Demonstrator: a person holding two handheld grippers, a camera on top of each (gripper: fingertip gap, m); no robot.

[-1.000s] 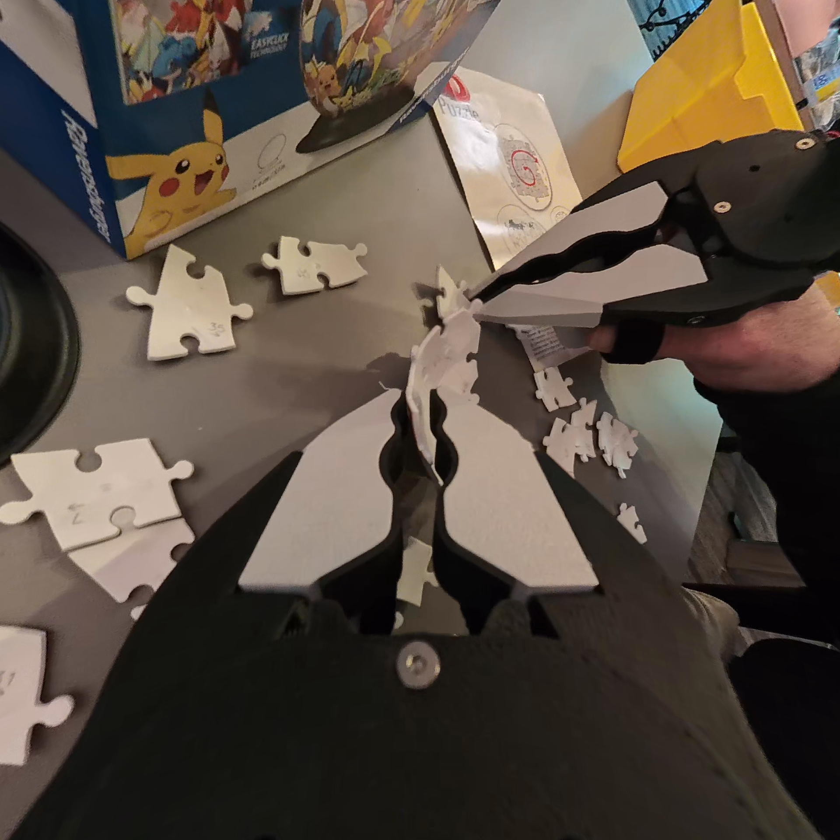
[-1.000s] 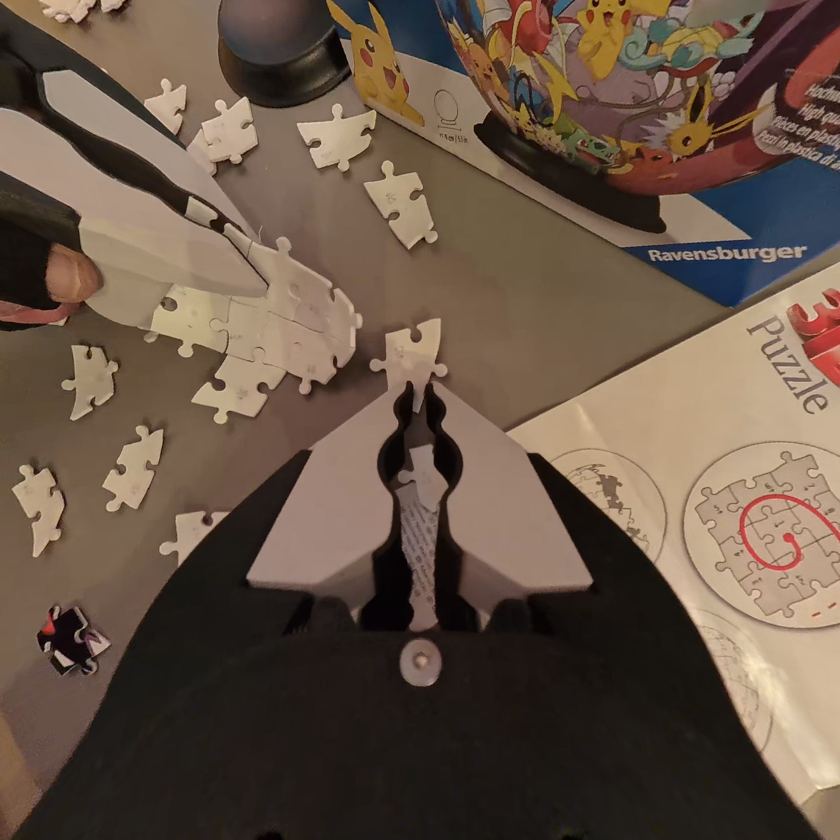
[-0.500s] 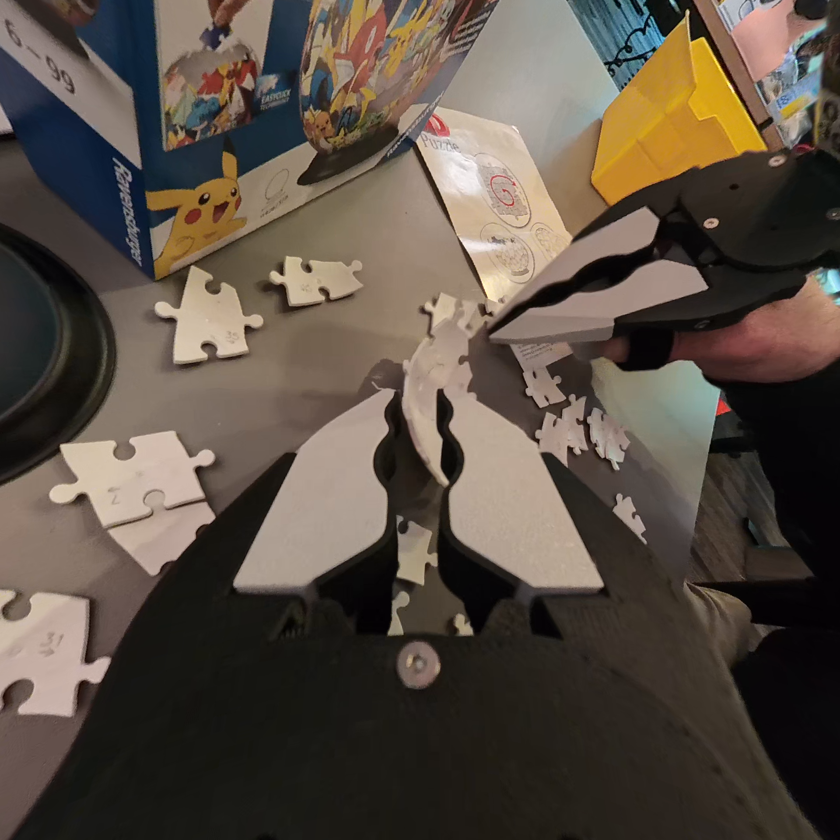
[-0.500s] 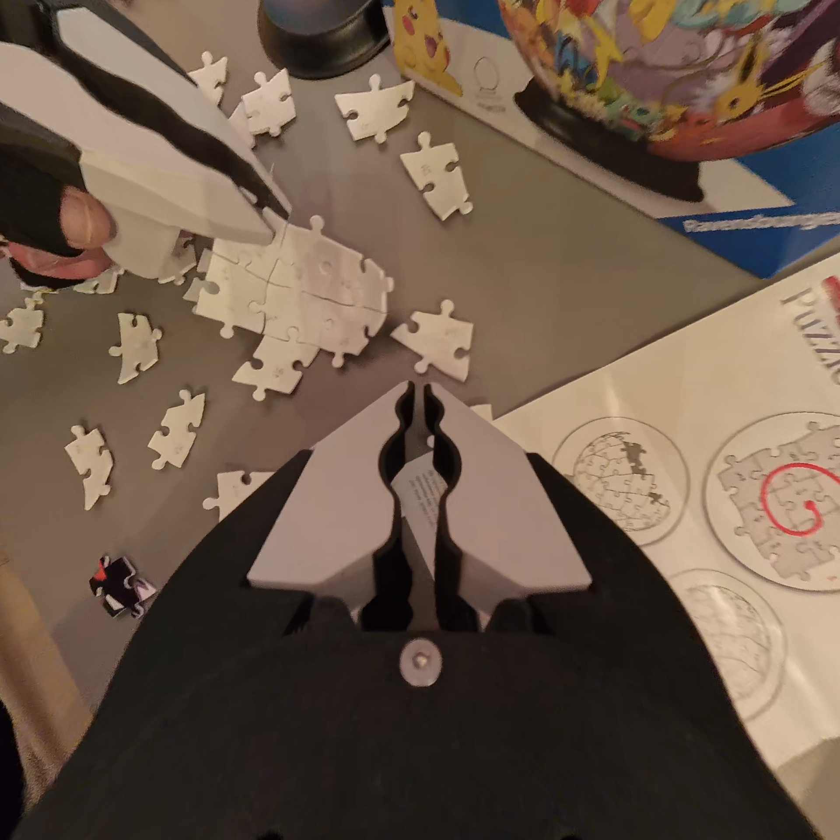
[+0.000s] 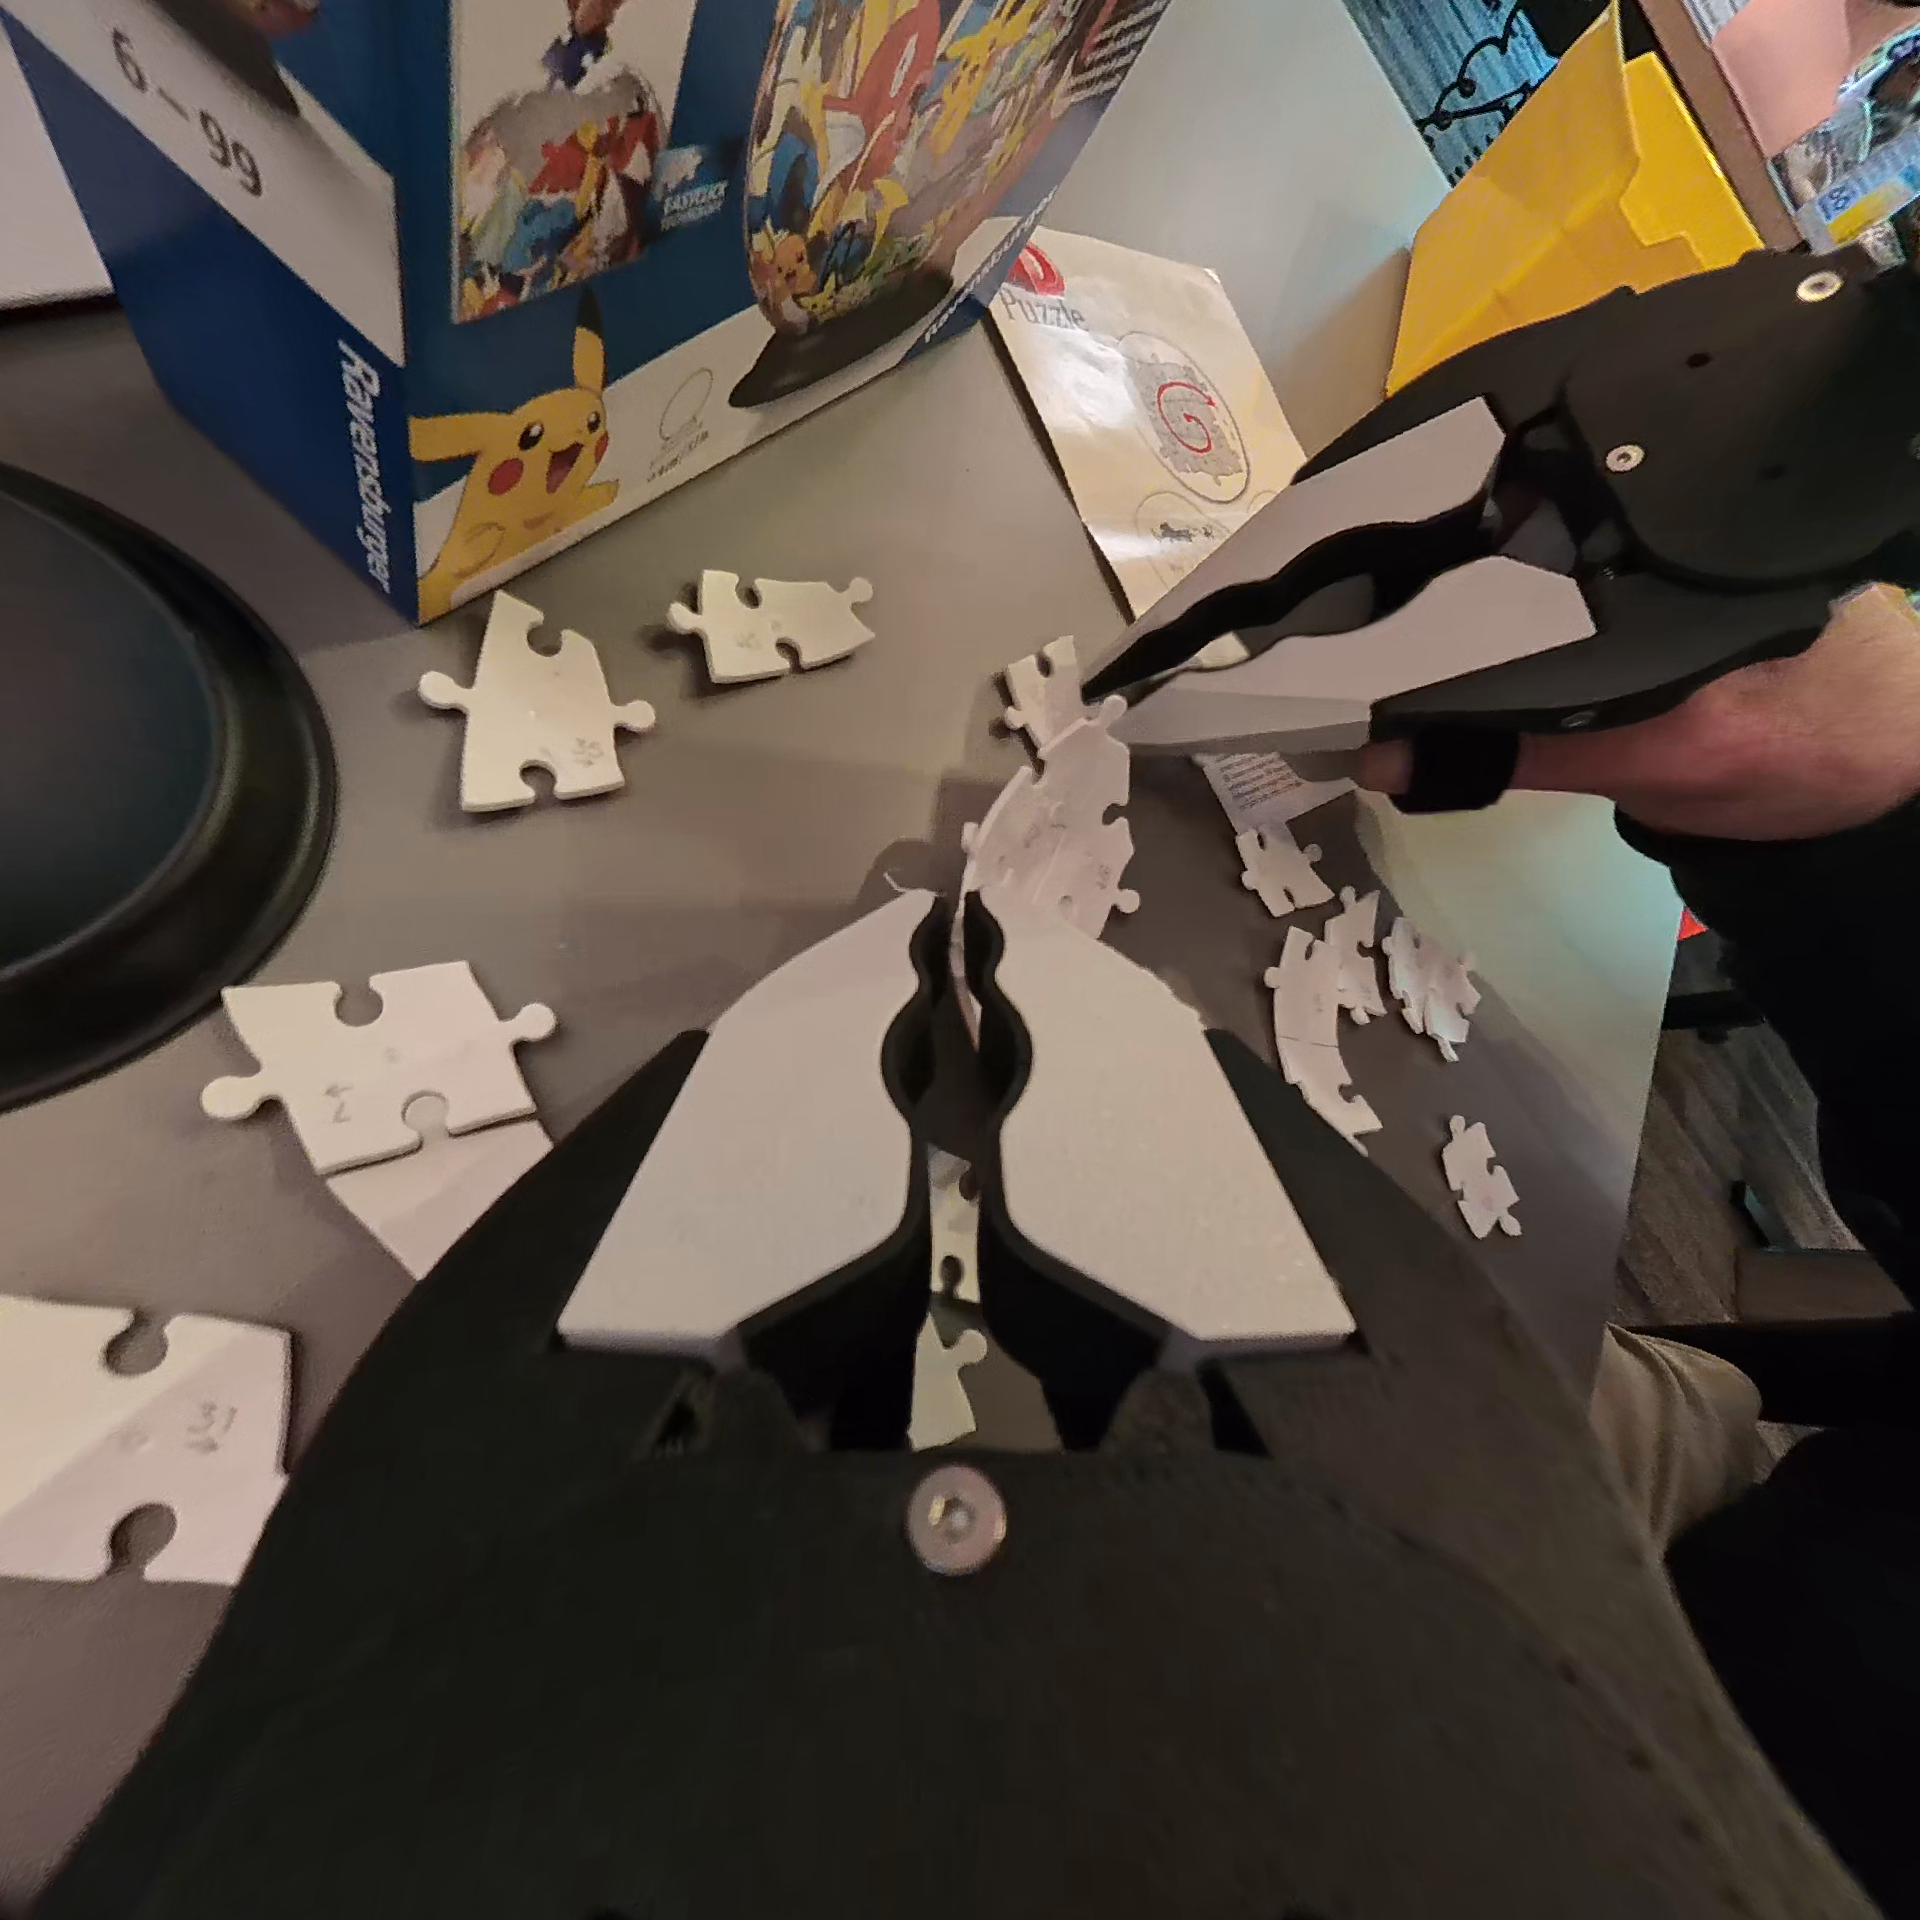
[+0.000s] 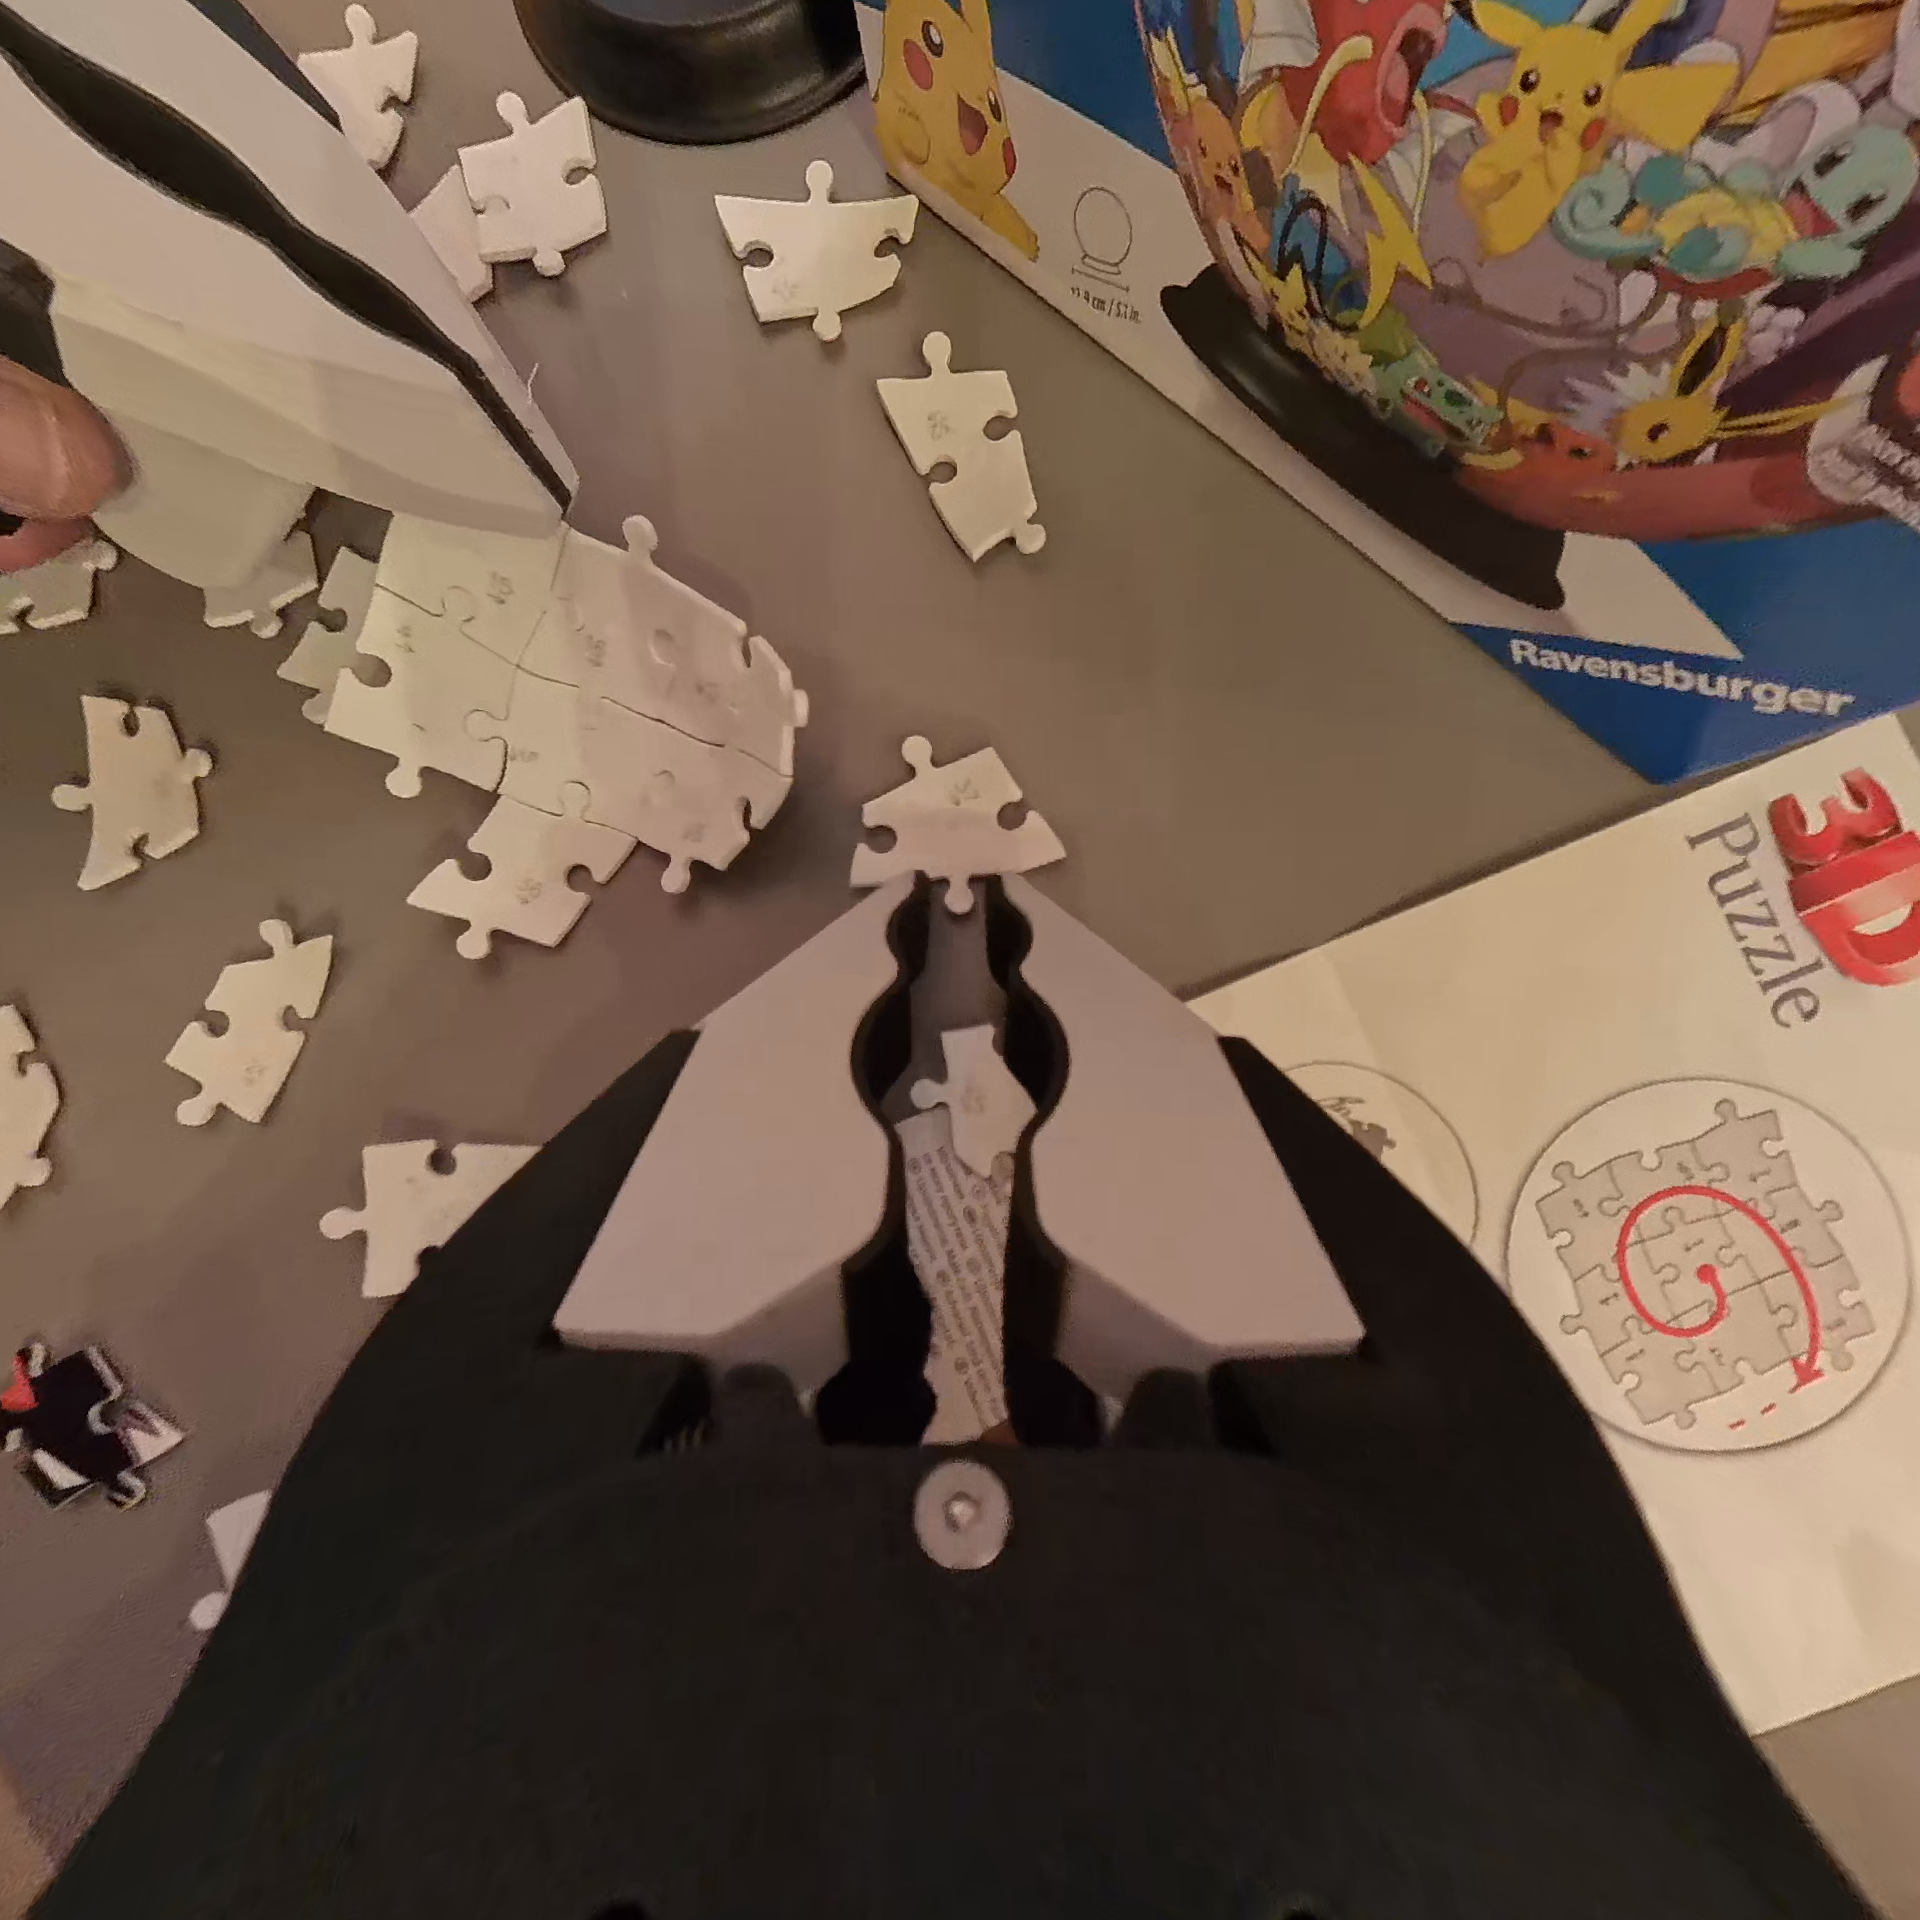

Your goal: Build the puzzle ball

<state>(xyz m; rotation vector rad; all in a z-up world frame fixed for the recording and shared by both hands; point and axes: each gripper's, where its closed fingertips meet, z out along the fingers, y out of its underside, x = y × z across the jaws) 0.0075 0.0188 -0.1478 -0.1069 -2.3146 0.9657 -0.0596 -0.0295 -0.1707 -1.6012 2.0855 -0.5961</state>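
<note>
A: Right, nearest first: what has each gripper got?

B: The left gripper [image 5: 951, 909] is clamped on the edge of the curved section [image 5: 1049, 831], white matte backs interlocked and bowed like a shell, held on edge above the grey surface [image 6: 1143, 623]. The right gripper [image 6: 954, 883] shows only a narrow gap. A single piece [image 6: 956, 821] has its tab between the tips, but I cannot tell whether it is pinched or just lying there.

A: And around them?

B: In the right wrist view, loose pieces [image 6: 249, 1029] lie white side up at nine o'clock. A folded instruction sheet [image 6: 1558, 1039] with diagrams sits at three.

A: Farther out?

B: At one o'clock stands the blue glossy box [image 6: 1621, 665], carrying cartoon art, a brand name and small print. A black round stand [image 6: 707, 62] is at twelve.
</note>
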